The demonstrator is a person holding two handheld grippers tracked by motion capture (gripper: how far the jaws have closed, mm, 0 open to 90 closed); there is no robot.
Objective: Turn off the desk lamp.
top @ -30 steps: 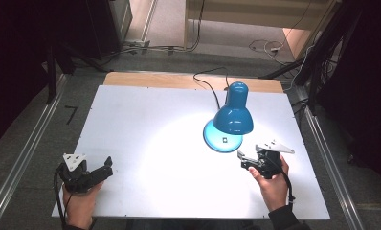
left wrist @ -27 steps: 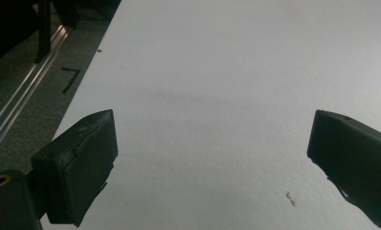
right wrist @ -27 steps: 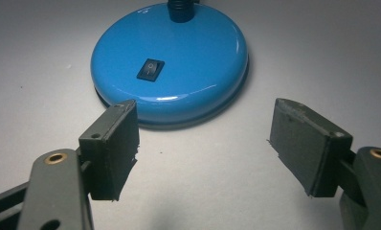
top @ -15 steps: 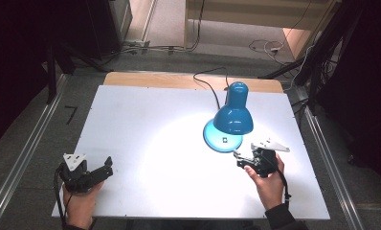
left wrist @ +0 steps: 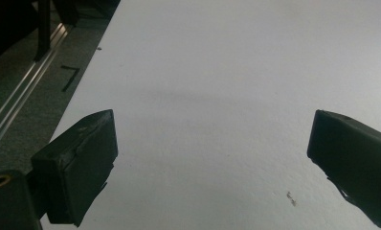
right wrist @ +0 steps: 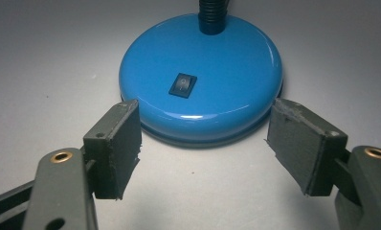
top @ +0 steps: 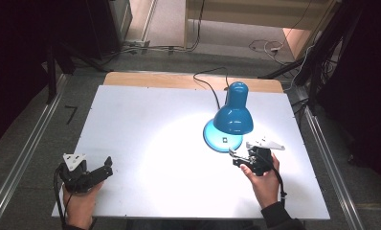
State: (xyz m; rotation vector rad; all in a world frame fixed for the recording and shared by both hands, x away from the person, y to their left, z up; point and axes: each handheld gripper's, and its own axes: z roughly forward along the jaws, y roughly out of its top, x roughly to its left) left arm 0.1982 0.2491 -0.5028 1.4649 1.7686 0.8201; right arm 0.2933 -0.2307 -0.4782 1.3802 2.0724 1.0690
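Item: blue desk lamp [top: 231,117], lit, standing on the white table [top: 145,124] toward its far right; round base [right wrist: 201,79] with a black rocker switch [right wrist: 183,85] on top, shade bent down over the base, black cord [top: 208,85] trailing off the table's far edge.

Right hand-held gripper [top: 237,158]: jaws wide apart, nothing between them, tips just short of the base's near rim. In the right gripper view the base lies straight ahead, centred between the two jaws, the switch on the same line a little farther on, its long side running away from the jaws. This hand is by far the nearer to the lamp.

Left hand-held gripper [top: 105,168]: at the near left corner of the table, well apart from the lamp, jaws open and empty over bare table.

Markings: a small pale symbol on the switch, too small to read. No brand or label visible.
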